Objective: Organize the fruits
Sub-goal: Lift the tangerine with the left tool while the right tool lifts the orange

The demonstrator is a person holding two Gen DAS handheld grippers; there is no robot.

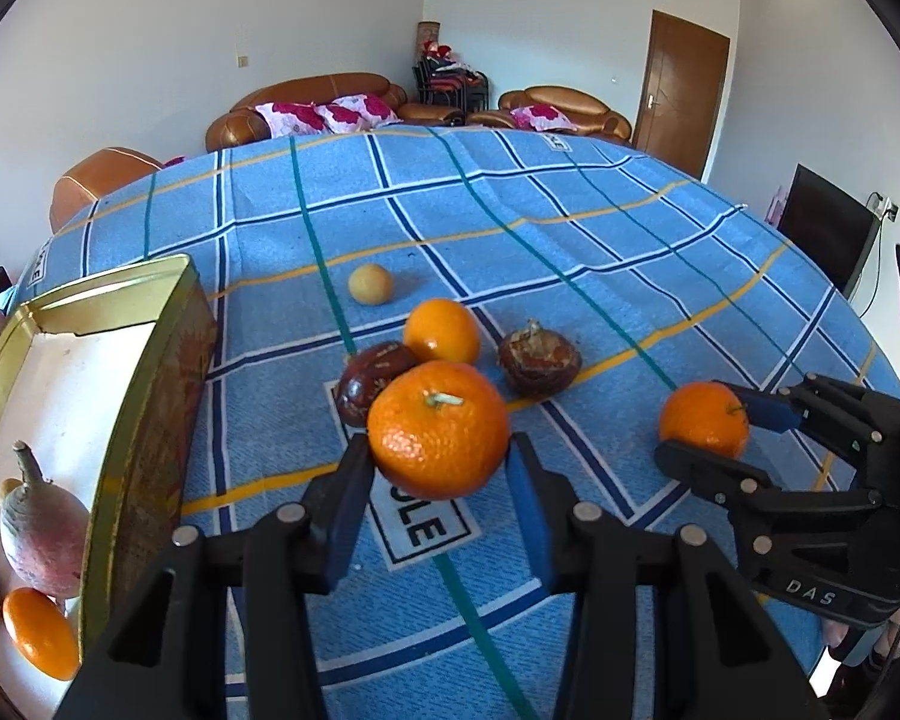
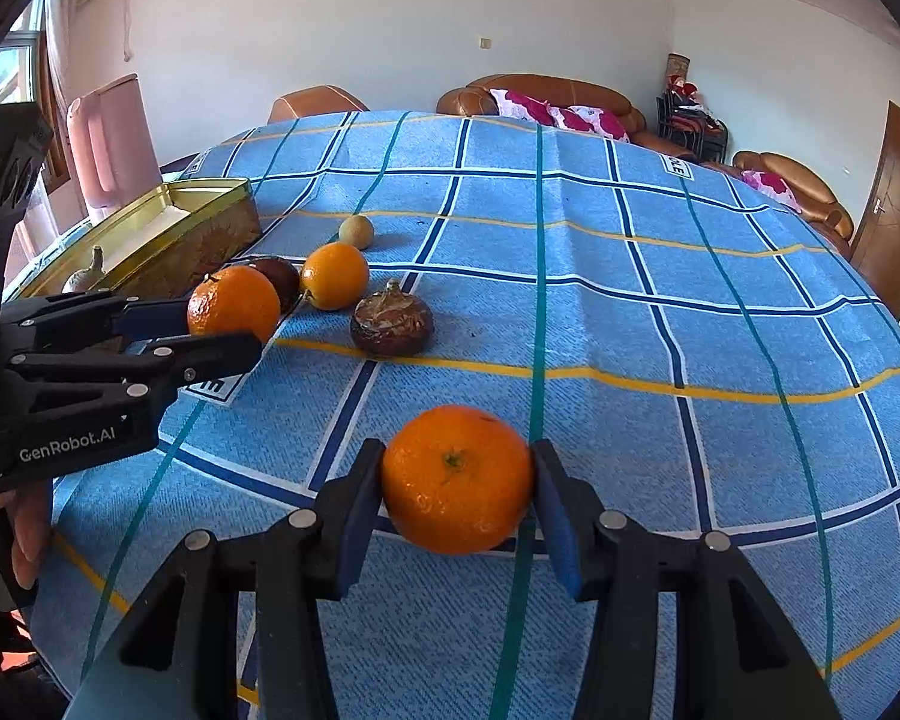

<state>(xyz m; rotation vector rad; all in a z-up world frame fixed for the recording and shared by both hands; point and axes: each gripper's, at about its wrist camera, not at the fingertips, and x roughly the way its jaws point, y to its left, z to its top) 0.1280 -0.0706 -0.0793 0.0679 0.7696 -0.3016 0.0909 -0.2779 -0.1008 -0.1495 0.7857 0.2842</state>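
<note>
My left gripper is shut on an orange mandarin and holds it above the blue checked cloth; it also shows in the right wrist view. My right gripper is shut on a second mandarin, also seen in the left wrist view. A gold tin stands at the left and holds a pink turnip-like fruit, a mandarin and a dark fruit. On the cloth lie a third mandarin, two dark brown fruits and a small yellow fruit.
The table is covered by a blue checked cloth. Brown sofas with pink cushions stand behind it. A brown door is at the back right. A pink chair stands beyond the tin in the right wrist view.
</note>
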